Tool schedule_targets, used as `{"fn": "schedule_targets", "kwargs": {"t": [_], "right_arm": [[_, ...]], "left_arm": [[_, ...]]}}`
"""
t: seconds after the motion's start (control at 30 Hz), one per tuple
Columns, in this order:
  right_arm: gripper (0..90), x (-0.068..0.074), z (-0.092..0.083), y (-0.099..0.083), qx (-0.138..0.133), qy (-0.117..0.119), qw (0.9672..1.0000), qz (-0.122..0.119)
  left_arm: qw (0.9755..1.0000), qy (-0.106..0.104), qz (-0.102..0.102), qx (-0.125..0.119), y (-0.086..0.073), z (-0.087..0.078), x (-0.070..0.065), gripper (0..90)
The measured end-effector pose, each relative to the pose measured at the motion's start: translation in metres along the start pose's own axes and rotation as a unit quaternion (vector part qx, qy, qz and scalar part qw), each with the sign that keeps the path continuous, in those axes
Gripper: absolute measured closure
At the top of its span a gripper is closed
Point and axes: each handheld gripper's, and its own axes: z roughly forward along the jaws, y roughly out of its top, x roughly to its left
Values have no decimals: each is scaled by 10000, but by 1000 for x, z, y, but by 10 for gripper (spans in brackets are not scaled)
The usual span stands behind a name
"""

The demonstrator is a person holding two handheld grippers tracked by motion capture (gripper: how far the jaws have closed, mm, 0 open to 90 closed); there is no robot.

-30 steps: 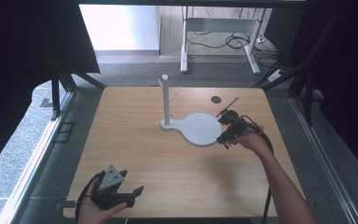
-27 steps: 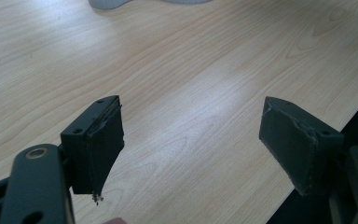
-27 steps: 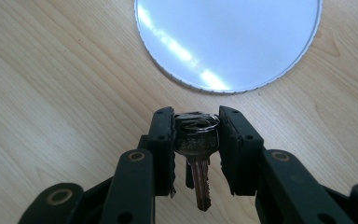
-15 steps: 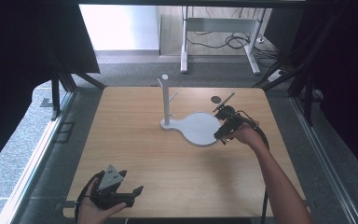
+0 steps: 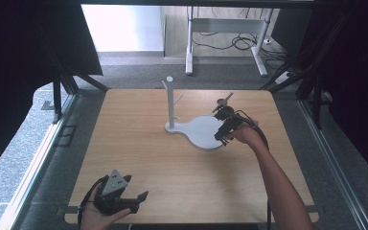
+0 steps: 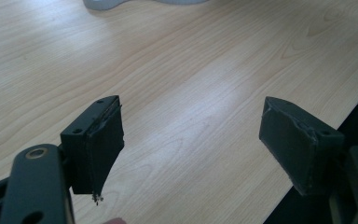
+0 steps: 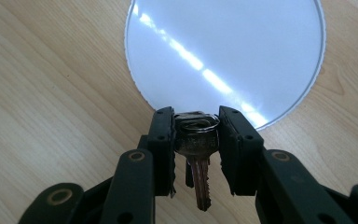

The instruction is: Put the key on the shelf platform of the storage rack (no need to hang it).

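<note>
Keys (image 7: pixel 196 154) hang pinched in the right gripper (image 5: pixel 226 128) — high view puts it over the right edge of the white stand base (image 5: pixel 202 132), with the hook post (image 5: pixel 170 103) to its left and slightly farther. Left gripper (image 5: pixel 124 197) rests at the near edge, well apart.

Left gripper view: jaws spread, empty, over bare table (image 6: pixel 191 84).

Right gripper view: keys' blades point down, the ring between the jaws, just above the base disc's near rim.

Bare wood covers most of the worktop (image 5: pixel 139 143), leaving wide room across its left and near parts. The upright peg stand (image 5: pixel 171 103) and its white base plate (image 5: pixel 202 132) block the middle-right, where the right gripper (image 5: pixel 224 129) hovers at the plate's edge.
</note>
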Motion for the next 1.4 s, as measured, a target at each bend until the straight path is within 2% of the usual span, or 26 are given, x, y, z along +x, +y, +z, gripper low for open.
{"fn": "schedule_targets", "kwargs": {"t": [0.17, 0.37, 0.7, 1.17, 1.4], "right_arm": [[678, -2, 5, 9, 45, 2, 10000, -22], [678, -2, 9, 19, 0, -37, 10000, -17], [678, -8, 10, 26, -35, -25, 10000, 17], [678, -15, 20, 37, -22, -21, 9999, 143], [678, -12, 26, 48, -60, -1, 10000, 30]], "left_arm": [[10000, -50, 23, 29, 0, 4, -2, 221], [10000, -11, -19, -3, -1, 0, 2, 221], [10000, -1, -37, -7, -2, 0, 3, 221], [9999, 37, -96, -49, -3, -4, 7, 222], [9999, 56, -124, -75, -3, -5, 9, 222]]}}
